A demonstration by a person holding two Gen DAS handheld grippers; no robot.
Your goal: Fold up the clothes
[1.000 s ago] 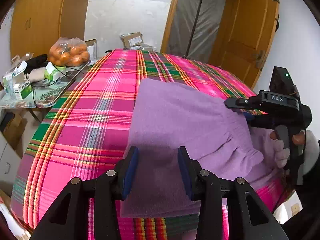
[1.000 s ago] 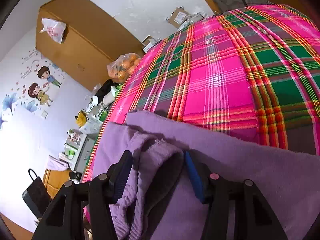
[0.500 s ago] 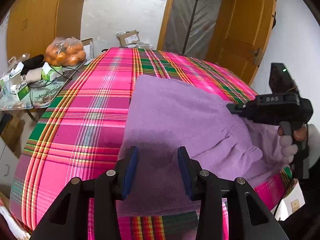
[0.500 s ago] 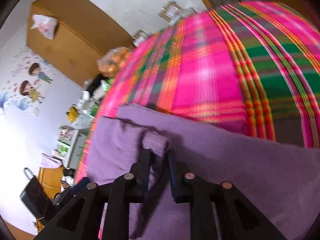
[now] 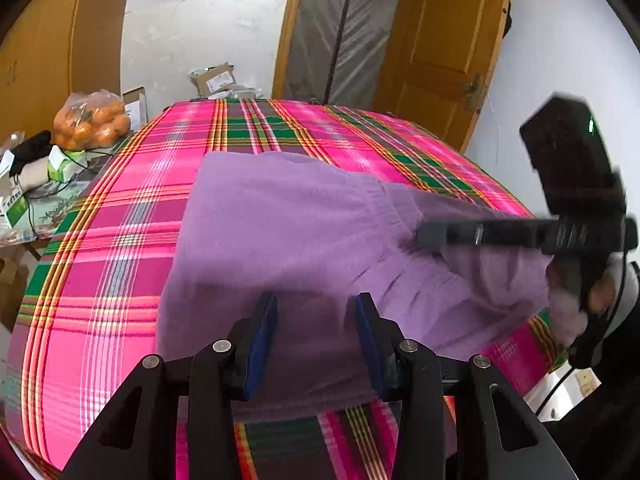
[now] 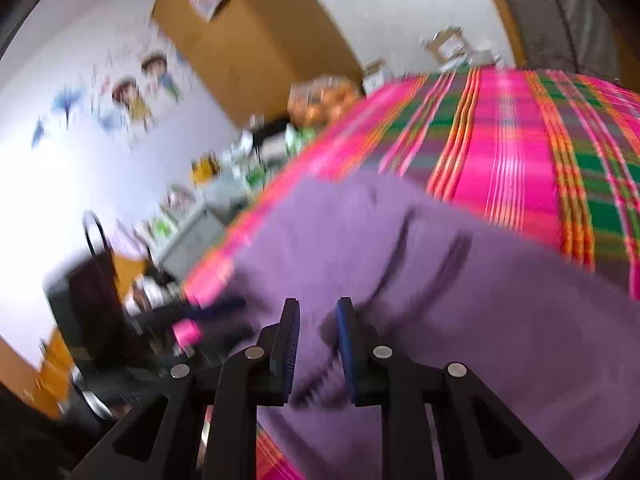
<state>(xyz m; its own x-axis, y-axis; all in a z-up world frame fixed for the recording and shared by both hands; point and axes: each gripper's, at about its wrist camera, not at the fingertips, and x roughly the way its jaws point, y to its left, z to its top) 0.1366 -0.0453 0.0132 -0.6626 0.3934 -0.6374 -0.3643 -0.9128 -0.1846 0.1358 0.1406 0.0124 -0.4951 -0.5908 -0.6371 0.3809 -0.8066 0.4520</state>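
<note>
1. Across most of both views: bed covered with a pink, green and orange plaid cloth [image 5: 120, 248], running back toward a wooden door [image 5: 444, 40] and a plastic-sheeted doorway [image 5: 340, 28].
2. Purple garment [image 5: 288, 236], soft knit, lies on the plaid cloth at the near side, reaching the near edge; flat on its left part, gathered and wrinkled toward the right, where one end is lifted off the bed.
3. Wooden wardrobe [image 5: 44, 60] far left; cartoon stickers [image 6: 136, 92] on the white wall in the right wrist view.
4. Side bench [image 5: 44, 200] left of the bed, cluttered: bag of oranges [image 5: 92, 124], small green-and-white boxes [image 5: 66, 162], cables. Cardboard boxes [image 5: 214, 78] past the far end of the bed.
5. Right gripper [image 6: 318, 344]: jaws narrow, with a pinched fold of the purple garment between the blue pads; view is blurred, but cloth bunches and wrinkles right at the pads, so it reads as gripped. Seen from the left wrist it reaches in from the right, tip on the gathered cloth, held by a gloved hand [image 5: 576, 304].
6. Left gripper [image 5: 316, 336]: jaws about half open, over the near flat part of the garment; nothing pinched, blue pads clear of each other with flat cloth showing in the gap.
</note>
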